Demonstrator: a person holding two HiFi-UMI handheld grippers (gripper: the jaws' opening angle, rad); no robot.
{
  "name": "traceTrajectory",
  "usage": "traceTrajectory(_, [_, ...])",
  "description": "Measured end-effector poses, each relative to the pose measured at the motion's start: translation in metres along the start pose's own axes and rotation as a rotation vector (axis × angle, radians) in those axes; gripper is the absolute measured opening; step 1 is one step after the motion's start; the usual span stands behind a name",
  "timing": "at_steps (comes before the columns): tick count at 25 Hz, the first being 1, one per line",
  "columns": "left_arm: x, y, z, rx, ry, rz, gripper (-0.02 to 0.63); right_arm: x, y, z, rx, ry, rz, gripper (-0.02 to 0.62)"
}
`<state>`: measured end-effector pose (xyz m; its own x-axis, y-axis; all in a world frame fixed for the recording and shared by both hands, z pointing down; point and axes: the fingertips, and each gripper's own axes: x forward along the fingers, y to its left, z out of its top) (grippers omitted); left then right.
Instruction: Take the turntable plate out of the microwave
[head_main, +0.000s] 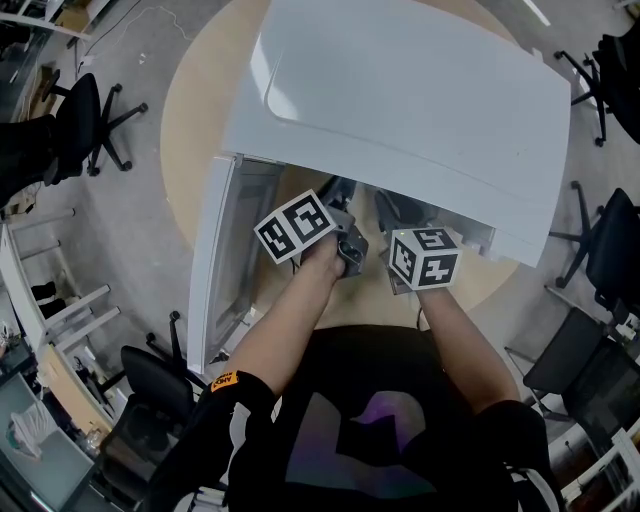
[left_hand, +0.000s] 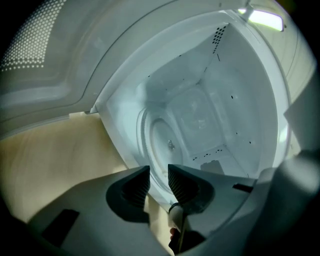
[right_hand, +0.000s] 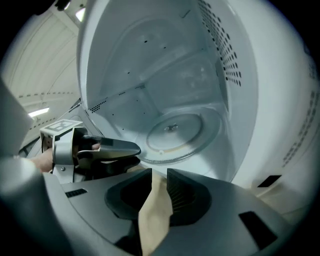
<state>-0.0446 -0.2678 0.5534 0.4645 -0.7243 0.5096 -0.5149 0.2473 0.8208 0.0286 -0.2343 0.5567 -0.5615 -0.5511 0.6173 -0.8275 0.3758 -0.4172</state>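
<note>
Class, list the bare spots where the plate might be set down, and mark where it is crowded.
Free: the table left of the microwave, beyond its open door; a narrow strip at its front right corner. Crowded: the microwave mouth, where left gripper and right gripper sit before the turntable plate.

Microwave casing (head_main: 400, 110) at twelve o'clock in the head view: smooth white painted sheet with a soft sheen. Inside, the cavity walls (right_hand: 150, 65) look like glossy white enamel, peppered with small holes at two o'clock in the right gripper view. The turntable plate (right_hand: 175, 132) is clear glass, slick and catching the light. The left gripper (left_hand: 159, 172) and right gripper (right_hand: 159, 175) are matt grey plastic with dark ribbed pads (left_hand: 181, 186). The marker cubes (head_main: 295, 227) carry flat black-and-white print. The table (head_main: 195, 120) at ten o'clock is a pale wood look, smooth, low shine. At six o'clock, a black cloth shirt (head_main: 380, 400).
</note>
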Motion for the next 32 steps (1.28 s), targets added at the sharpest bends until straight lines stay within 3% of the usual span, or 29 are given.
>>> traceTrajectory(10, [-0.002,-0.005,0.004,-0.010,-0.010,-0.017,0.143,0.011,0.005,0.001,0.127,0.005,0.075,0.084])
traceTrajectory(22, [-0.004,-0.007,0.004,-0.011,-0.002,-0.026,0.143,0.016,0.001,0.014,0.415,-0.048,0.098,0.084])
traceTrajectory(32, [-0.005,-0.006,0.000,-0.018,0.029,-0.066,0.143,0.012,0.000,0.015,0.446,-0.089,0.079,0.084])
